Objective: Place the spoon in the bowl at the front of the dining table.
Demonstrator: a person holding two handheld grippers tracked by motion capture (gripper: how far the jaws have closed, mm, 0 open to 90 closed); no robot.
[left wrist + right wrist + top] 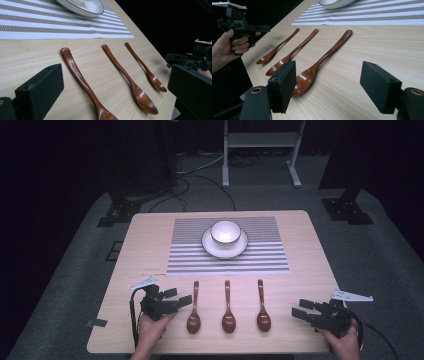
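Observation:
Three brown wooden spoons lie side by side near the table's front edge, bowls toward me: the left spoon (193,312) (77,75), the middle spoon (228,312) (120,70) and the right spoon (262,312) (324,57). My left gripper (178,297) (115,72) is open just left of the left spoon, holding nothing. My right gripper (301,308) (329,67) is open to the right of the right spoon, also holding nothing. Each jaw pair points toward the spoons and sits low over the table.
A white bowl (225,232) sits on a white plate (207,246) on a striped placemat (190,260) at the table's far middle. Bare wood lies between placemat and spoons. Black stands (115,210), cables and a white frame (260,140) occupy the floor behind.

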